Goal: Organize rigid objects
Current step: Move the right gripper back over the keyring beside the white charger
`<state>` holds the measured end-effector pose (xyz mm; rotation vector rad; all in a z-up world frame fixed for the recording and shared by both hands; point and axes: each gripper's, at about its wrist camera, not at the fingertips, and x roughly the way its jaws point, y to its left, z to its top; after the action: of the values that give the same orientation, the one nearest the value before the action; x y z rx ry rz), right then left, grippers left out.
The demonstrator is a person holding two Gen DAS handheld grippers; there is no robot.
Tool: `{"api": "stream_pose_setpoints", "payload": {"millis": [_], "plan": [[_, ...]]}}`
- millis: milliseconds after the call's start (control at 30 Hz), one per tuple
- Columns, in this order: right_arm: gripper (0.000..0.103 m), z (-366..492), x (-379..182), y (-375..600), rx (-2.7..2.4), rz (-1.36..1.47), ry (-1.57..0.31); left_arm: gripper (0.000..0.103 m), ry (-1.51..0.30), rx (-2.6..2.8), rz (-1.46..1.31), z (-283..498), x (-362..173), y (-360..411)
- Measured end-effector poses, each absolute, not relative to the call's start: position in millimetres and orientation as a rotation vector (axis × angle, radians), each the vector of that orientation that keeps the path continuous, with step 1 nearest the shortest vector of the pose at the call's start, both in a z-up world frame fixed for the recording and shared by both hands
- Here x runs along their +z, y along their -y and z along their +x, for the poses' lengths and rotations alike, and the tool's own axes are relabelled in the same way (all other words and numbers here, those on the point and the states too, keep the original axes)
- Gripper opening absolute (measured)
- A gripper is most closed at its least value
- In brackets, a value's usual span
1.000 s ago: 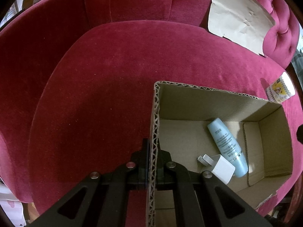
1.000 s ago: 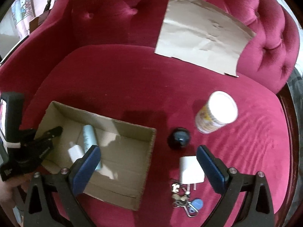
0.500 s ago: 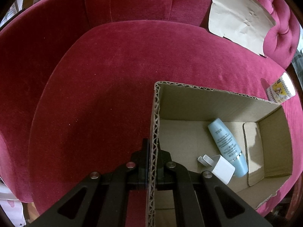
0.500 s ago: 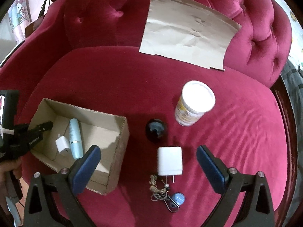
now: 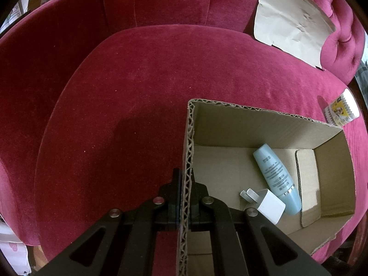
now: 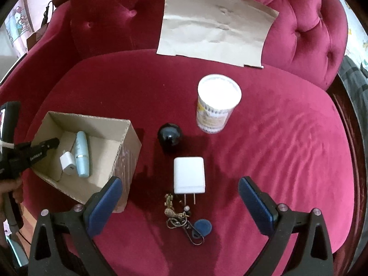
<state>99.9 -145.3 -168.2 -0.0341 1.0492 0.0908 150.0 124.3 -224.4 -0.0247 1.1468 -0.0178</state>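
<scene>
Cardboard box (image 5: 264,124) is the landmark here, sitting open-topped on the red velvet seat (image 5: 138,80). Its near wall is clamped by the left gripper (image 5: 185,197), one finger outside the wall, one inside, jaws closed tight on the corrugated edge. In the right wrist view the same gripper (image 6: 49,143) is seen at the far left side of the box (image 6: 92,119), with part of a hand (image 6: 9,191) below it.

Inside the box a pale blue bottle (image 5: 276,179) is laid on its side on the floor, and a small white plug (image 5: 266,202) is seen touching its lower end. Both show again from the right wrist, bottle (image 6: 81,154) and plug (image 6: 67,165) side by side.

Outside the box, to its right, a black round object (image 6: 169,135) is seen near the wall. Farther right a white-lidded tub (image 6: 217,103) is stood upright. Below the black object a larger white charger (image 6: 189,175) is laid flat, prongs toward the camera, and just beneath it a bunch of keys with a blue tag (image 6: 184,218).

The right gripper (image 6: 179,204) is held over the seat beside the box, blue-padded jaws spread wide, nothing gripped; charger and keys are framed between the pads.

Behind the box, a brown paper sheet (image 6: 216,23) is leaned on the tufted backrest.
</scene>
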Motion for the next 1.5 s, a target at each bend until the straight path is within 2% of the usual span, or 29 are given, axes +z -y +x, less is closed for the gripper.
{"api": "stream_pose_setpoints", "payload": {"millis": [1000,1367,1400,1500], "plan": [[0.103,88,-258,160,0.147,-0.068,-1.153,0.004,-1.147,-0.017,-0.025,151,-224,-124],[0.103,95,-263,155,0.174,-0.074,-1.164,0.004,-1.146,-0.016,-0.025,151,-224,-124],[0.101,94,-263,153,0.177,-0.079,-1.162,0.004,-1.146,-0.016,-0.025,151,-224,-124],[0.088,93,-265,149,0.179,-0.084,-1.165,0.004,-1.147,-0.017,-0.025,151,-224,-123]]}}
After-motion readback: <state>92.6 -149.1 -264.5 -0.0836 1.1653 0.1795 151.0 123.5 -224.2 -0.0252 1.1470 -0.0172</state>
